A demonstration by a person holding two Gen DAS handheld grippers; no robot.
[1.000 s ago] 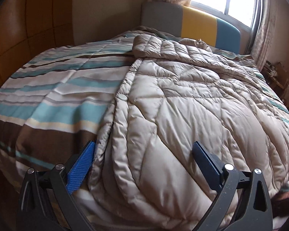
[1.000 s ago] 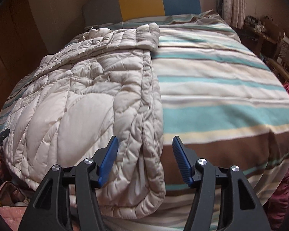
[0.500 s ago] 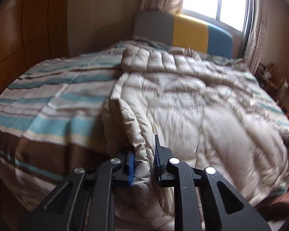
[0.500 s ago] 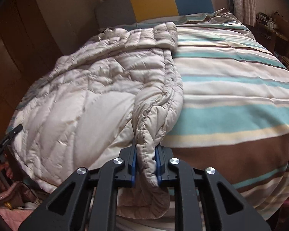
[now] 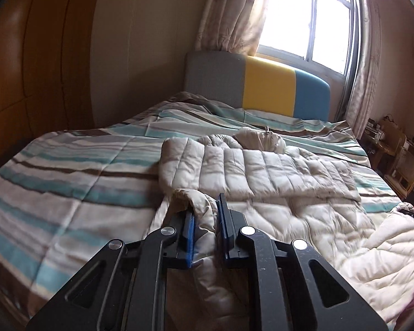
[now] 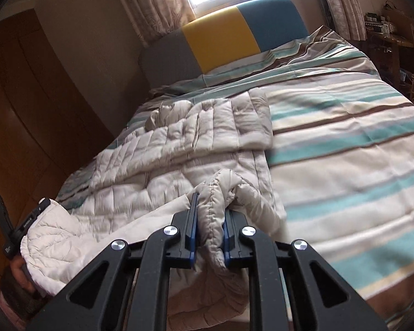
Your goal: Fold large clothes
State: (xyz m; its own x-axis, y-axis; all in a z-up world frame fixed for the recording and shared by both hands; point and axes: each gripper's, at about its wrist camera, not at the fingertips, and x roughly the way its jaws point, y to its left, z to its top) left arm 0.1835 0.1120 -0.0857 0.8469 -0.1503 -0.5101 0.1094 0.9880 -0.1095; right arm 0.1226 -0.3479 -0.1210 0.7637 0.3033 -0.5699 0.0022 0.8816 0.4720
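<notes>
Both sets of jaws are clenched on folds of the coat [image 5: 276, 171]. A bunched edge of the beige quilted fabric is pinched between the blue pads of the left gripper [image 5: 206, 222], and a similar puffy fold is gripped between the pads of the right gripper [image 6: 210, 218]. The coat is spread on the bed [image 5: 69, 171], over a duvet striped in teal, brown and cream [image 6: 345, 143], with its upper part lying flat toward the headboard [image 5: 267, 88] (grey, yellow and blue panels). Its lower part is lifted off the bed at both held points, so that the pale lining is turned up and shown near the foot of the bed [image 5: 386, 248]. In the right wrist view, the left gripper is seen at the far left edge [image 6: 7, 230], with the lifted hem bulging just beside it [image 6: 52, 242]. A window [image 5: 309, 16] with patterned curtains [image 5: 231, 13] is seen behind the headboard, and wooden wardrobe panels [image 5: 27, 69] are seen along the bed's left side.
</notes>
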